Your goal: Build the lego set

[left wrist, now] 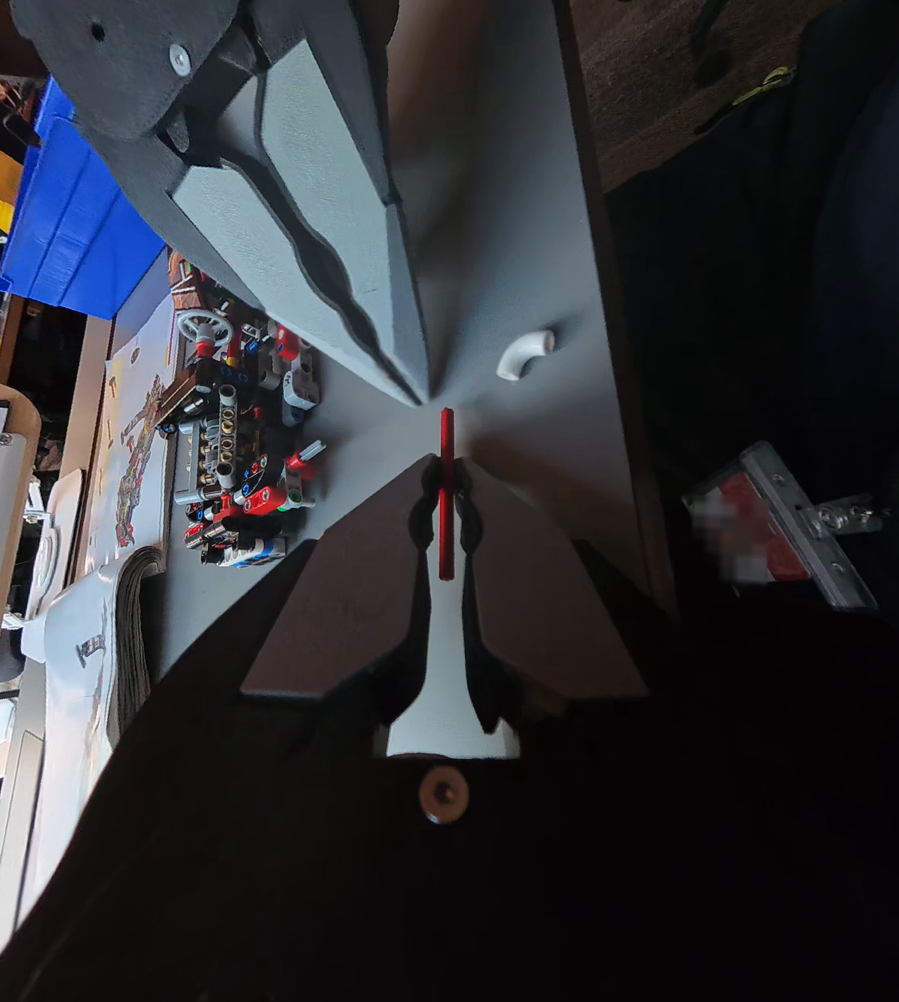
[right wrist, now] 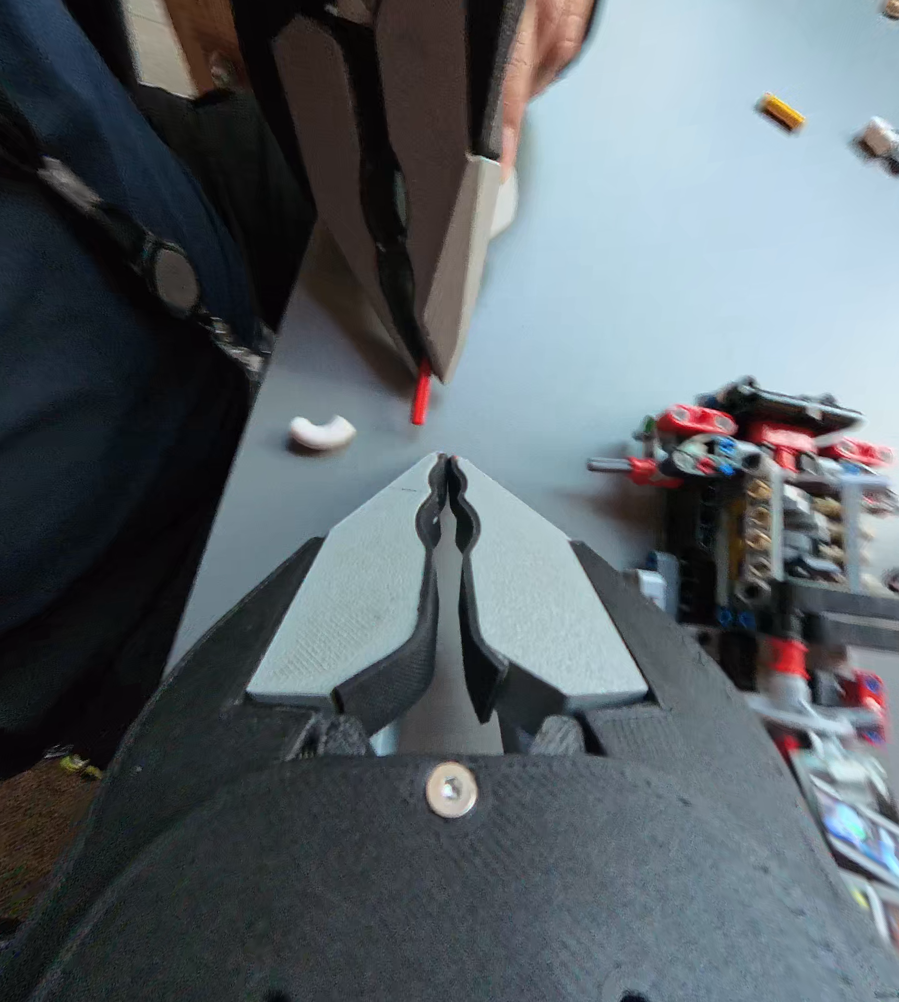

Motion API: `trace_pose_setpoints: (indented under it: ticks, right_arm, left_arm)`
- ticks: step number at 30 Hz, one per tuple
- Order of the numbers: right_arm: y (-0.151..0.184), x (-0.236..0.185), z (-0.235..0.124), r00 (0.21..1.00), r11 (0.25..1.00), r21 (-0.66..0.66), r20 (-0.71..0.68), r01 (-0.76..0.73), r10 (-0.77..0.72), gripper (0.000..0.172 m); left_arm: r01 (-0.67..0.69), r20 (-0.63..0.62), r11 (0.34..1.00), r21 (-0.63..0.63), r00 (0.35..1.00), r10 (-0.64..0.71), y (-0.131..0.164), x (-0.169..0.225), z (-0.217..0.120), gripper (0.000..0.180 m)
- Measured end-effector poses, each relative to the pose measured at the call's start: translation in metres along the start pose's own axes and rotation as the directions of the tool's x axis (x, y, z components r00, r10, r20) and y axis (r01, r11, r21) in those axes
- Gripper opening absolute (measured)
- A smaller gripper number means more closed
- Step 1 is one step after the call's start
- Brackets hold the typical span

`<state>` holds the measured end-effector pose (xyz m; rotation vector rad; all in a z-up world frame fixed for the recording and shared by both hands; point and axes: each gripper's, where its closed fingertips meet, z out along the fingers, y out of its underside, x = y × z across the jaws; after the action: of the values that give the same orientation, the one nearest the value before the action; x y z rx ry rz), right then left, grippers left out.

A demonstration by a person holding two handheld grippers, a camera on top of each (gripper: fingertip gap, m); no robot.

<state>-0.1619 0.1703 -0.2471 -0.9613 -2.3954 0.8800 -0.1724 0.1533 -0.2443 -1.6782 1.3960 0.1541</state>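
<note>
My left gripper (left wrist: pixel 446 466) is shut on a thin red axle rod (left wrist: pixel 446 434). The rod runs along between its pads and sticks out past the tips, above the grey table (left wrist: pixel 534 244). In the right wrist view the left gripper (right wrist: pixel 428 374) comes in from the top with the red rod's end (right wrist: pixel 421 400) poking out. My right gripper (right wrist: pixel 447 460) is shut with nothing between its pads. Its tips are a short way from the rod's free end, tip facing tip. It also shows in the left wrist view (left wrist: pixel 420 400). A small white curved piece (left wrist: pixel 524 355) lies on the table close by, also in the right wrist view (right wrist: pixel 321 432).
A part-built toy model of red, black and grey beams (left wrist: pixel 241 444) stands on the table, also in the right wrist view (right wrist: pixel 761 515). Printed instruction sheets (left wrist: pixel 132 444) and a blue bin (left wrist: pixel 78 227) lie beyond it. Small loose parts (right wrist: pixel 780 113) lie farther off. A person in dark blue (right wrist: pixel 57 325) is at the table's edge. Only a small space, under 4 cm, lies between the two pairs of fingers.
</note>
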Motion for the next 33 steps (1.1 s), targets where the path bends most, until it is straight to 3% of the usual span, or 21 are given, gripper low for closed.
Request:
trace_pose_setpoints:
  ticks: [4,7,12,15,21,26,28,33]
  right_arm:
    - [-0.007,0.005,-0.022,0.990,0.993,0.053,-0.083,-0.109,0.113,0.001]
    - [-0.007,-0.016,-0.032,0.980,0.981,0.055,-0.063,-0.186,0.189,0.012]
    - [0.006,-0.048,-0.022,0.997,0.998,-0.049,-0.075,-0.039,0.035,0.000]
    - [-0.003,-0.059,-0.010,0.999,0.997,-0.050,0.009,-0.052,0.053,0.000]
    - [-0.021,-0.048,0.011,1.000,1.000,-0.027,-0.028,0.000,-0.001,0.000]
    - [-0.028,-0.035,0.002,0.996,1.000,0.010,-0.085,-0.027,0.028,0.000]
    - [-0.030,-0.033,-0.002,0.995,0.999,0.019,-0.097,-0.027,0.029,0.008]
    - [-0.019,-0.031,0.009,0.993,0.994,-0.093,-0.096,0.060,-0.069,0.016]
  left_arm:
    - [0.030,0.016,0.999,-0.016,0.999,-0.030,0.005,-0.004,-0.001,0.002]
    - [0.046,0.005,0.999,-0.017,0.999,-0.046,0.010,-0.004,-0.005,0.002]
    - [0.121,-0.074,0.993,-0.010,0.990,-0.121,0.010,0.001,-0.011,0.001]
    - [0.139,-0.091,0.990,-0.023,0.986,-0.141,0.011,0.001,-0.011,0.001]
    - [0.164,-0.109,0.986,-0.017,0.980,-0.165,0.016,0.002,-0.017,0.001]
    - [0.105,-0.085,0.994,-0.012,0.991,-0.106,0.019,0.006,-0.024,0.001]
    - [0.089,-0.080,0.996,-0.013,0.993,-0.090,0.018,0.008,-0.025,0.001]
    - [0.071,-0.090,0.997,-0.007,0.993,-0.071,0.015,0.011,-0.026,0.000]
